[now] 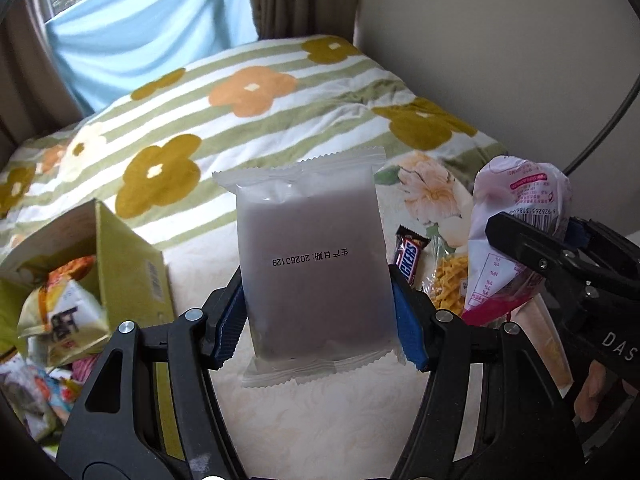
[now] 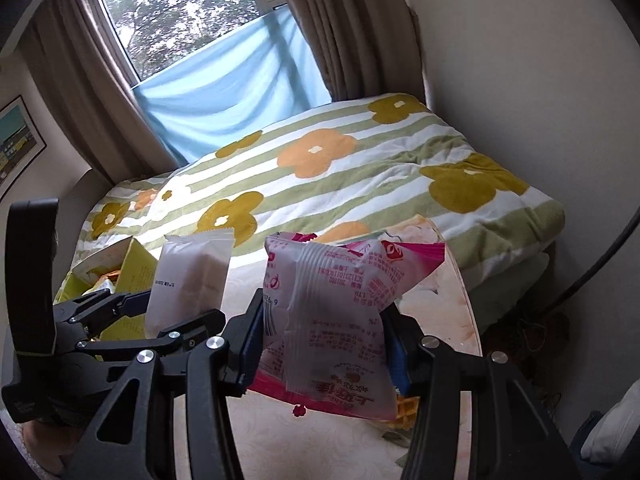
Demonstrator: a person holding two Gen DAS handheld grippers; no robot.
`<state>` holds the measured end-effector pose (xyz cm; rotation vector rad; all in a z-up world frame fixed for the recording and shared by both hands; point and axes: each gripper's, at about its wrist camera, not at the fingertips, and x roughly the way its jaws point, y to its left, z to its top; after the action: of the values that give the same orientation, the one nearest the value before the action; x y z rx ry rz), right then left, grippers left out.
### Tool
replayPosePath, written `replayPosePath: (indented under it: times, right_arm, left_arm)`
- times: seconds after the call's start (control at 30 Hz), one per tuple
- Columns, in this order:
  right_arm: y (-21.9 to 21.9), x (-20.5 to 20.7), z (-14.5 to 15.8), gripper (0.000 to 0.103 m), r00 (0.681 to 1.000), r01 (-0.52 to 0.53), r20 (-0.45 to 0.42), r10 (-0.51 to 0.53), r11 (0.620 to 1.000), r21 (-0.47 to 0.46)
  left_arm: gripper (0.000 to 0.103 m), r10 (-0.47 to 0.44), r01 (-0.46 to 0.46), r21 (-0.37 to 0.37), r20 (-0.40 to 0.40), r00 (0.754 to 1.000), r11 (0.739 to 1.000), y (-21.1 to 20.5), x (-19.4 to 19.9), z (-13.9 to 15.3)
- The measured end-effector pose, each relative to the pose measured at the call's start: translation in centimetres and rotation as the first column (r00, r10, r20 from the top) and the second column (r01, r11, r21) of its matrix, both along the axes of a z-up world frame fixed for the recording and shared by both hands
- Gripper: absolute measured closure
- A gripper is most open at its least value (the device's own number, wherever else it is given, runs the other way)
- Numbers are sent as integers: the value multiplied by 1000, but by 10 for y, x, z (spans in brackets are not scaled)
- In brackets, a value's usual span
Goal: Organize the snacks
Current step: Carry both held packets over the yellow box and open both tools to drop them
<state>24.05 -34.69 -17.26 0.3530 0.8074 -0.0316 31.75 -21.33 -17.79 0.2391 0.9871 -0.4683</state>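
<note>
Beyond both claws lies the bed (image 1: pixel 280 92) with its flowered blanket; under them, the pale bench (image 1: pixel 320 412). Left of our left claw (image 1: pixel 318 316) stands the yellow-green carton (image 1: pixel 128 264), flaps up, likely the snacks' destination. That claw clamps a frosted white packet (image 1: pixel 312 264) upright by its sides. Our right claw (image 2: pixel 324 344) pinches a pink-printed bag (image 2: pixel 340 320), lifted clear. A Snickers bar (image 1: pixel 410 258) waits just beyond.

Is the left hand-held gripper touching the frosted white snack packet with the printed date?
Touching. The left wrist view shows the left hand-held gripper with both blue finger pads pressed against the sides of the frosted white snack packet, holding it upright.
</note>
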Motion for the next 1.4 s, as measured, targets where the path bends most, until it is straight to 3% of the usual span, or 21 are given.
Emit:
replayPosePath:
  times: [0.23, 0.4, 0.73, 1.0, 1.03, 1.1, 1.13, 1.4]
  right_arm:
    - [46, 20, 43, 56, 982, -179, 61, 179, 984, -11]
    - [99, 32, 64, 55, 953, -283, 103, 283, 959, -19]
    - [225, 56, 69, 55, 902, -417, 110, 416, 909, -19]
    - [282, 64, 52, 55, 905, -421, 59, 421, 907, -24]
    - [285, 63, 49, 55, 908, -414, 54, 415, 910, -28]
    - [288, 63, 43, 55, 914, -403, 35, 404, 915, -19]
    - [289, 62, 40, 55, 916, -401, 23, 401, 916, -14]
    - [296, 53, 23, 55, 895, -443, -62, 441, 896, -27]
  left_arm:
    - [42, 160, -155, -61, 104, 982, 986, 73, -8, 66]
    - [42, 260, -252, -75, 134, 956, 965, 145, -10, 86]
    - [42, 418, -417, -37, 74, 905, 908, 295, -2, 68]
    - [41, 355, -354, -31, -4, 935, 935, 333, 26, 38]
    - [39, 343, -343, -34, -4, 939, 939, 335, 28, 36]
    - [18, 324, -324, -27, 7, 946, 946, 336, 32, 35]
    - [0, 323, -322, -22, 21, 946, 946, 336, 29, 36]
    - [0, 357, -356, -26, 25, 934, 934, 362, 15, 40]
